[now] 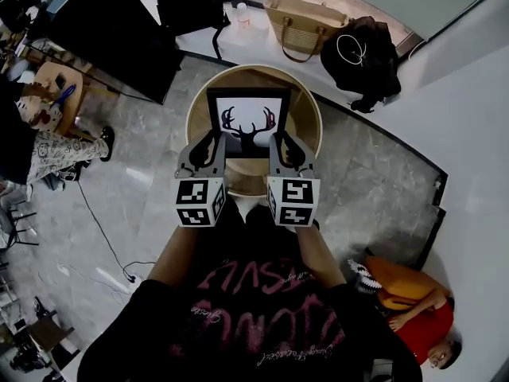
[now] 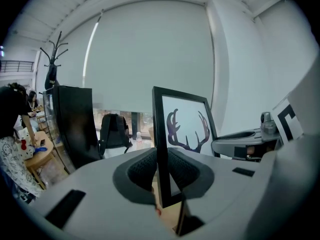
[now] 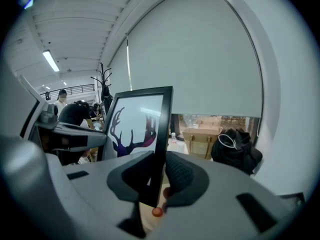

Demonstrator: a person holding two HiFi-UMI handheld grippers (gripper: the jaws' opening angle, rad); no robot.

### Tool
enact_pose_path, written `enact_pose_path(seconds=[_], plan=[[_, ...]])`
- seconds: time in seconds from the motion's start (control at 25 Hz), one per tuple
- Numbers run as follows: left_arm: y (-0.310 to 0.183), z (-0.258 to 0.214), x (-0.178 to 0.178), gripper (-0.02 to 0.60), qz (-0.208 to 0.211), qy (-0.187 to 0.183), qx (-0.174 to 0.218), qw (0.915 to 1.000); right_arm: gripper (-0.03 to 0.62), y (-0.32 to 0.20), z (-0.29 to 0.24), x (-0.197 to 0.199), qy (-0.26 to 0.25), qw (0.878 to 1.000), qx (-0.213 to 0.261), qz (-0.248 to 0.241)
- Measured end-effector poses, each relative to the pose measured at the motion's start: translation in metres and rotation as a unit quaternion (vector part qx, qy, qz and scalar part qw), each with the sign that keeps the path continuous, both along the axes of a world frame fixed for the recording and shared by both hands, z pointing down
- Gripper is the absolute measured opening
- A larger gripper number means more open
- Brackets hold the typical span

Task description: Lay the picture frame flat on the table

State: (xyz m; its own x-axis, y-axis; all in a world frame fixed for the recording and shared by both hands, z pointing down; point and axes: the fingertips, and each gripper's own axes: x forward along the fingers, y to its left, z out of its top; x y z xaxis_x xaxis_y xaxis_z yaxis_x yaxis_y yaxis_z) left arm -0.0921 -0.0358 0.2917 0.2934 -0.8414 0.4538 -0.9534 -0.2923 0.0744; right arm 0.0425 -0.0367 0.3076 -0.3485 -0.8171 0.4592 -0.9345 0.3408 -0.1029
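Note:
The picture frame (image 1: pixel 248 122), black with a deer-antler print, is held over the round wooden table (image 1: pixel 308 122) with its picture facing up toward me. My left gripper (image 1: pixel 208 143) is shut on the frame's left edge and my right gripper (image 1: pixel 285 143) is shut on its right edge. In the left gripper view the frame (image 2: pixel 182 129) rises from between the pads of the left gripper (image 2: pixel 162 171). The right gripper view shows the frame (image 3: pixel 135 129) clamped the same way in the right gripper (image 3: pixel 155 176). Whether its lower edge touches the table is hidden.
Behind the table, a tan woven bag (image 1: pixel 306 26), a black bag (image 1: pixel 362 54) and a backpack (image 1: pixel 189 2) sit along the window ledge. A black panel (image 1: pixel 111 30) stands at the back left. One person (image 1: pixel 36 146) sits at the left and another in orange (image 1: pixel 413 305) crouches at the lower right.

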Motion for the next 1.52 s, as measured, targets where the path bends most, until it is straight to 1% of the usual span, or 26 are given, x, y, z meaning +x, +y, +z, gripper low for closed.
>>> enact_pose_path(seconds=[0.32,0.68,1.0,1.52], plan=[[0.002,0.016,0.001,0.071,0.000,0.002,-0.014,0.9999,0.082,0.001,0.015,0.001,0.003,1.000,-0.019,-0.001],[0.005,0.039,0.000,0.071,-0.001,0.007,-0.040,0.9992,0.081,0.005,0.037,0.000,0.007,0.999,-0.042,-0.003],[0.013,0.059,-0.001,0.071,-0.001,0.012,-0.065,0.9978,0.081,0.012,0.055,-0.001,0.008,0.998,-0.066,-0.001],[0.027,0.089,-0.007,0.071,-0.001,0.018,-0.093,0.9955,0.081,0.026,0.084,-0.007,0.014,0.996,-0.093,-0.001]])
